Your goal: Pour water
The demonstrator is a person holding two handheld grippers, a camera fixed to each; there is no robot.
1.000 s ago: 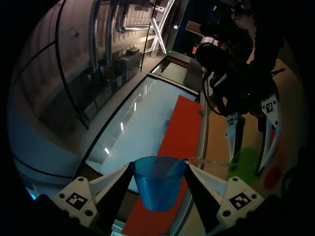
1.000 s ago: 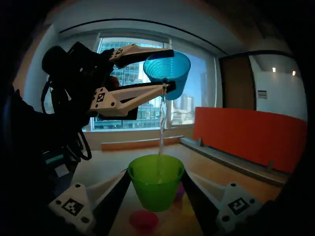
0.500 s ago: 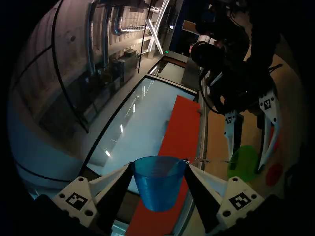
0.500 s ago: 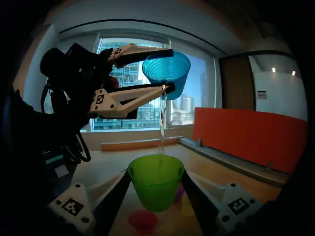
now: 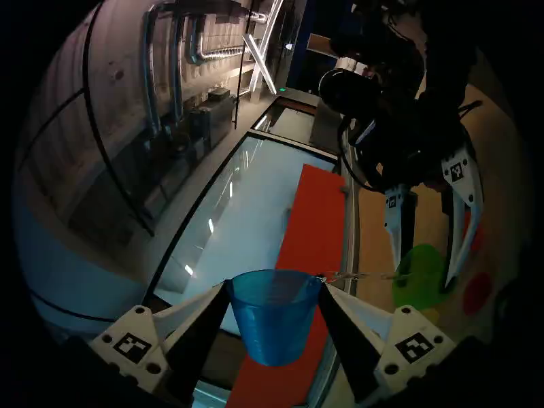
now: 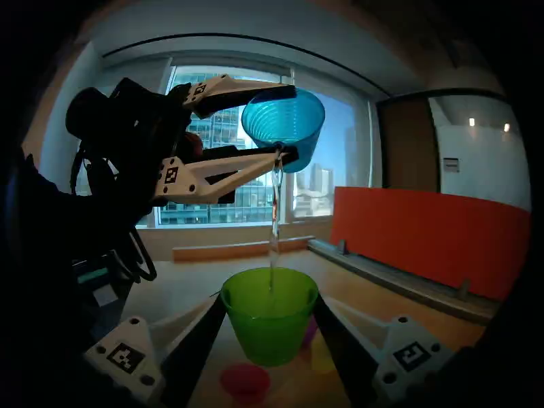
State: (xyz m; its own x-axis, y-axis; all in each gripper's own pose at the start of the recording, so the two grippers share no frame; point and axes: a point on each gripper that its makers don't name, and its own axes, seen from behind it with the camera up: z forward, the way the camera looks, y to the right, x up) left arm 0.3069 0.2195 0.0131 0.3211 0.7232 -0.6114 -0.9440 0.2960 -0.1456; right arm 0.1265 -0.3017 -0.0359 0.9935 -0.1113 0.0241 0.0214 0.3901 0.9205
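My left gripper (image 5: 273, 319) is shut on a blue cup (image 5: 274, 324), tipped on its side. A thin stream of water (image 5: 360, 276) runs from the cup's rim toward a green cup (image 5: 419, 277). In the right gripper view my right gripper (image 6: 270, 325) is shut on the green cup (image 6: 270, 322), held upright. Above it the left gripper (image 6: 275, 121) holds the tilted blue cup (image 6: 283, 135), and the water stream (image 6: 273, 224) falls into the green cup. The right gripper (image 5: 428, 268) also appears in the left gripper view, around the green cup.
A wooden table (image 6: 381, 299) lies below the cups, with a red round object (image 6: 245, 379) and other coloured pieces on it. An orange panel (image 6: 435, 234) stands along the table's right side. A large window (image 6: 211, 204) is behind. A dark sleeve (image 6: 47, 224) holds the left gripper.
The blue cup and left gripper have shifted slightly left in the right gripper view. Water keeps flowing into the green cup, which stays still.
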